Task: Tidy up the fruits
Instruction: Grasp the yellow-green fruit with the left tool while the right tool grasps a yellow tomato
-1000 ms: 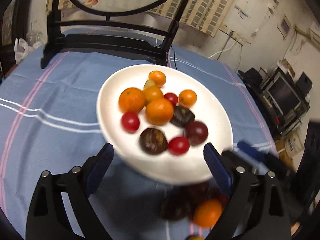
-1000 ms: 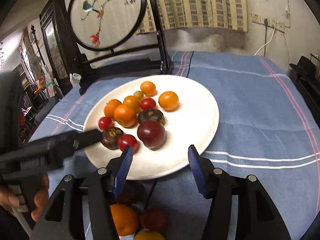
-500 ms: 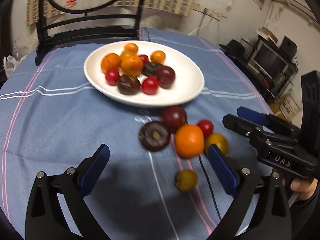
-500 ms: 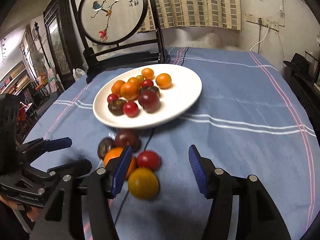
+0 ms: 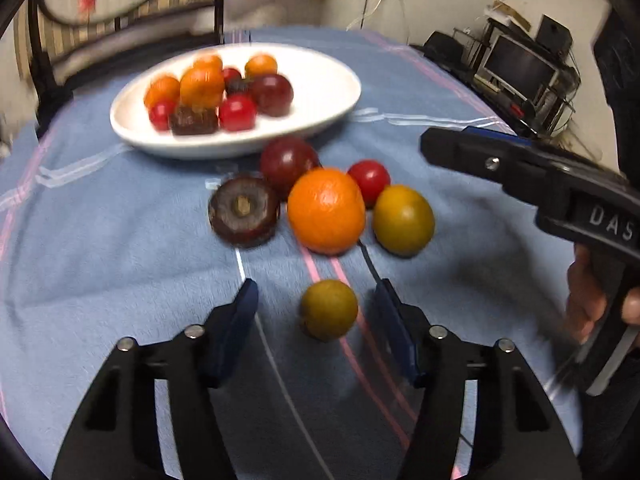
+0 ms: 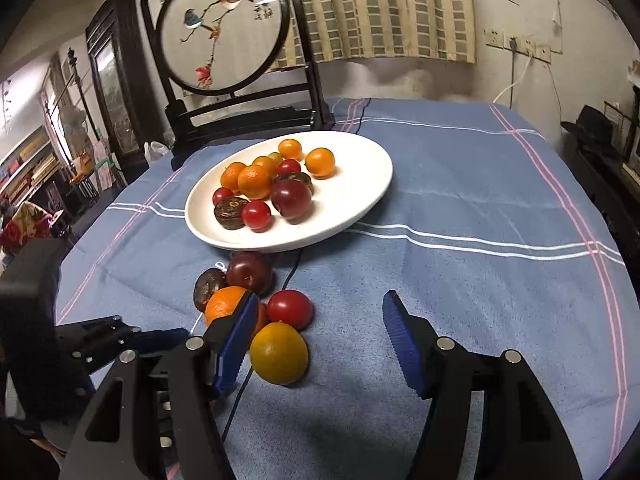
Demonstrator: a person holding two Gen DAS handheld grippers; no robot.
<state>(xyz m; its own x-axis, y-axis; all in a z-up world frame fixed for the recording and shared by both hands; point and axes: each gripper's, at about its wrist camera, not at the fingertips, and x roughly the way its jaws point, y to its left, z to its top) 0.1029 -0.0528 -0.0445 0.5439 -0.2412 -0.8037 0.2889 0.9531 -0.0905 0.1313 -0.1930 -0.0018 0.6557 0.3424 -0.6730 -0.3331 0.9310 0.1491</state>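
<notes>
Mangosteen (image 5: 244, 211) stem-end toward camera; left tool (image 5: 316, 312) closing around, not touching, green fruit (image 5: 329, 309).

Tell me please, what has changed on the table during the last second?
The left gripper drew back from the plate to the loose fruits, and its jaws have just been closing around the small olive-green fruit, not yet touching it. The right gripper also drew back, open. The fruits and plate stayed put.

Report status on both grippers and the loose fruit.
Left gripper closing around small green fruit, pads not touching. Right gripper open, empty. Five more fruits off the plate. Nothing blocking.
</notes>
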